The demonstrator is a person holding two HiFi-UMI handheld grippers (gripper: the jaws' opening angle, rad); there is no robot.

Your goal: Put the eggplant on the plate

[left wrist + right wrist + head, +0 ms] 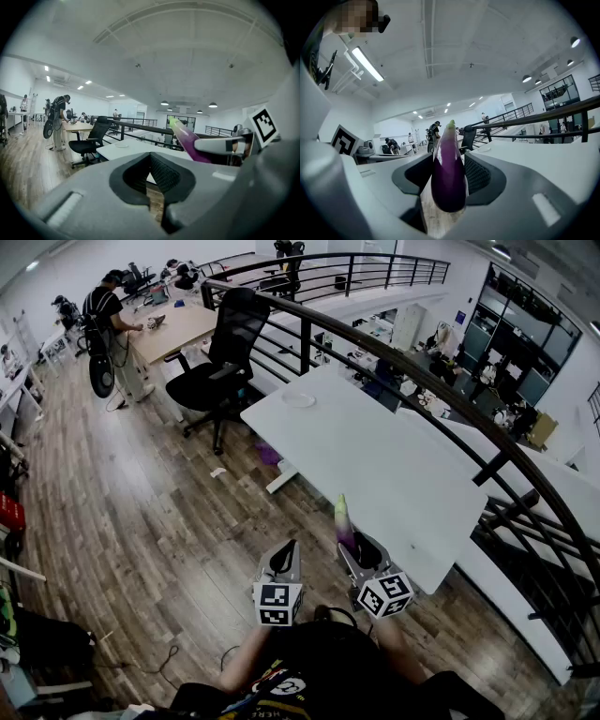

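Observation:
A purple eggplant point(343, 521) with a pale green tip stands upright between the jaws of my right gripper point(361, 551), which is shut on it near the front edge of the white table point(394, 465). In the right gripper view the eggplant point(449, 164) fills the gap between the pads. My left gripper point(282, 561) hangs beside it over the wooden floor, shut with nothing in it. From the left gripper view the eggplant point(187, 139) shows to the right. A white plate point(298, 399) lies at the table's far end, well away from both grippers.
A black office chair point(220, 362) stands off the table's far left corner. A dark railing point(450, 399) runs along the table's right side. A person point(117, 324) works at a wooden desk far back left. Wooden floor point(141, 521) lies open to the left.

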